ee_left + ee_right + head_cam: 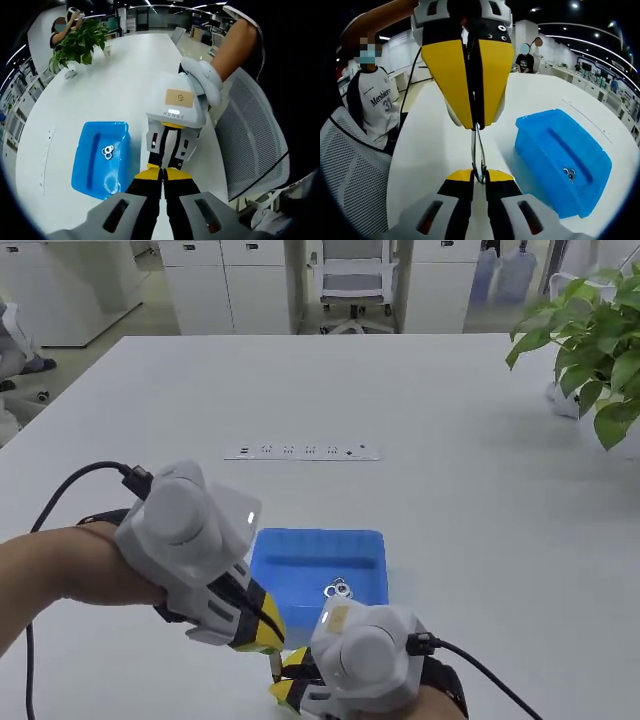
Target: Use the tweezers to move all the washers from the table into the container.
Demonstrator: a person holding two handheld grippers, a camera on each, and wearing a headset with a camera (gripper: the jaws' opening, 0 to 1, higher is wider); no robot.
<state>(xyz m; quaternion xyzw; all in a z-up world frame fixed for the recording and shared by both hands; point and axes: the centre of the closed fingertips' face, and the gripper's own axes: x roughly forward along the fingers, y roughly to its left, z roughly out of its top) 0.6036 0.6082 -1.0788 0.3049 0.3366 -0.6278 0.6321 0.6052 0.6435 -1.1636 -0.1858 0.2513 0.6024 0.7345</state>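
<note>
Closest to the headset is the right gripper (288, 672), down at 6 o'clock in the head view, nose to nose with the left gripper (265, 635) that comes in from 9 o'clock. Between them sit the tweezers (478, 150). In the right gripper view they run as thin metal legs from the left gripper's yellow tips at 12 o'clock down into the right gripper's own tips at 6. Both claws look squeezed narrow on the tweezers, one at each end (the left gripper view just gives a dark seam between its jaws, so I'm going by the other camera there).

Blue container (300, 560) is on the white table (450, 490) just beyond the grippers, at 12 o'clock from the right one. As for the washers (338, 590), they're a small shiny cluster lying inside it, toward its 5 o'clock corner in the head view, touching each other as far as I can tell.

Further up the table, at 12 o'clock from the container, there's a flat power strip (303, 451), well apart from it. Leafy plant (590, 350) sits at 2 o'clock by the table edge, and an office chair (352, 280) stands past the far edge at 12.
</note>
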